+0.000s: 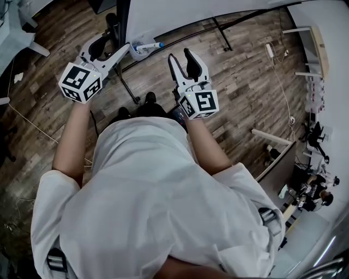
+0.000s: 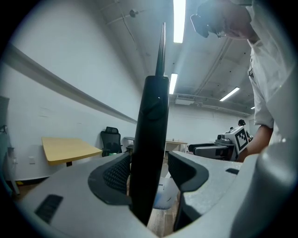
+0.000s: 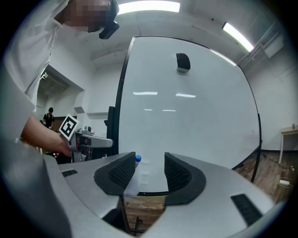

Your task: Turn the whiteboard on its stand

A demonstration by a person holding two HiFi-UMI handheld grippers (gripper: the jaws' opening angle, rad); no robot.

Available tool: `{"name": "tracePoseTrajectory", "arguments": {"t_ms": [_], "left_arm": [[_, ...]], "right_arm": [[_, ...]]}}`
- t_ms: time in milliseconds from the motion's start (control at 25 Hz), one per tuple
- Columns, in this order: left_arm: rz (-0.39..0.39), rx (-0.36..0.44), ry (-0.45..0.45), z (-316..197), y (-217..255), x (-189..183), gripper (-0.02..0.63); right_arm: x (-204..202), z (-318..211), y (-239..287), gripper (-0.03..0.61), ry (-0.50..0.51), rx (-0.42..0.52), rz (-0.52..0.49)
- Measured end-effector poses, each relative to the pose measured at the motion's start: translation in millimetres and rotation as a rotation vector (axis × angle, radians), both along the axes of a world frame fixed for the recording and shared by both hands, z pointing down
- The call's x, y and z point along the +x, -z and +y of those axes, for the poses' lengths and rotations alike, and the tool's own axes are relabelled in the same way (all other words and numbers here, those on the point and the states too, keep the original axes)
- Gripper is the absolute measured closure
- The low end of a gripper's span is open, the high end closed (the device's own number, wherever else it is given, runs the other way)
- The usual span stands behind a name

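The board [image 1: 207, 13] stood at your 12 o'clock. Your left gripper [image 1: 112, 49], at 11, had the board's black edge [image 2: 151, 139] between open jaws, unclamped. Your right gripper [image 1: 181, 57] gaped empty. The board probably was stiff and slick-faced, so take the edge.

Bright, even indoor light, seen through strongly curved wide-angle lenses.
In both gripper views the ceiling strip lights [image 2: 178, 21] burn out to white and leave pale streaks of glare on the whiteboard [image 3: 186, 121]. Picture edges bend and fall into a dark vignette, the nearest parts look soft, and the wooden floor [image 1: 240, 65] carries only faint shadows.
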State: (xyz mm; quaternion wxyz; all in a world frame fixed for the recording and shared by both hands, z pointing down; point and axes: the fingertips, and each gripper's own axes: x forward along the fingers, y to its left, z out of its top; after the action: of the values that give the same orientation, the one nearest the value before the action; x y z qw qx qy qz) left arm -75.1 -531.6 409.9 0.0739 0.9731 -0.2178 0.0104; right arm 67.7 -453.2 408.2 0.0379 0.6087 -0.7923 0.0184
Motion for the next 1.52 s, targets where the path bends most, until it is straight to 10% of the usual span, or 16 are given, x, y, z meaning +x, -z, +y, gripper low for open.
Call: {"name": "tracePoseTrajectory", "arguments": {"t_ms": [1520], "left_arm": [[-0.034, 0.062, 0.088, -9.6, 1.2, 0.7, 0.416]], "right_arm": [[15.8, 5.1, -6.3, 0.434, 0.055, -0.012, -0.009]]}}
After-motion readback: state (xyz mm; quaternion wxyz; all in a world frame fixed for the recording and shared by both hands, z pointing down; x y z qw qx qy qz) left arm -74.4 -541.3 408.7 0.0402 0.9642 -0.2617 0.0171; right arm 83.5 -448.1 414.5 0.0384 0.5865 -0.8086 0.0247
